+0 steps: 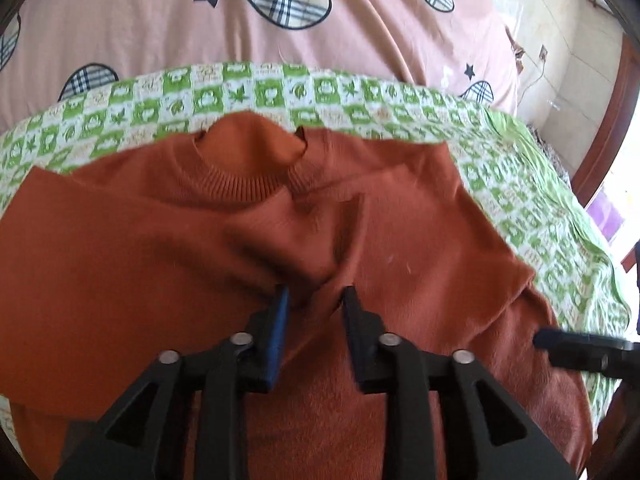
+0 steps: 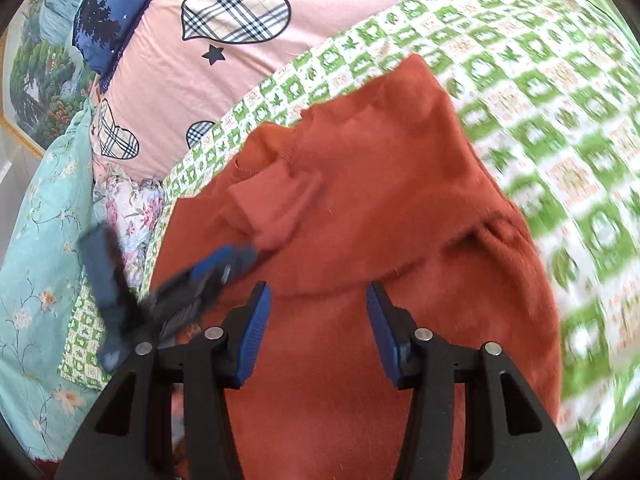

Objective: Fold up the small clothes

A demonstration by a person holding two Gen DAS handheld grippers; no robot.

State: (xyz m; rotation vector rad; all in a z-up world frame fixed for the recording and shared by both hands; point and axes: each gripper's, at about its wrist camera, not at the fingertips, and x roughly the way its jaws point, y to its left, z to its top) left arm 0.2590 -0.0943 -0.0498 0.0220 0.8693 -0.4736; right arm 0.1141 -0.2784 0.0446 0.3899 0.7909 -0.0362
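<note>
Lying spread on the green-and-white patterned sheet (image 1: 360, 92) is the orange sweater (image 1: 160, 248), collar (image 1: 240, 188) toward the far side, next to the pink quilt with plaid hearts (image 1: 160, 12). Left sleeve is folded in across the chest; its cuff (image 2: 276, 200) sits near the collar in the right wrist view. Left gripper (image 1: 316, 300) hovers low over the sweater's middle, jaws part open, with a raised bunch of the sleeve fabric standing between the blue pads (image 1: 280, 320); whether the pads actually pinch that fabric I cannot tell, since a gap shows on both sides. Seen from the right wrist camera, the same gripper (image 2: 224, 264) is blurred, its tips at the end of the folded sleeve. Right gripper (image 2: 318, 300) hangs over the lower body of the sweater, jaws wide apart, nothing between them, only flat knit below. In the left wrist view its tip (image 1: 560, 340) enters from the right edge, over the sweater's right sleeve (image 1: 532, 320). A light blue floral pillow (image 2: 40, 240) and a framed landscape picture (image 2: 40, 80) lie at the left of the right wrist view.
</note>
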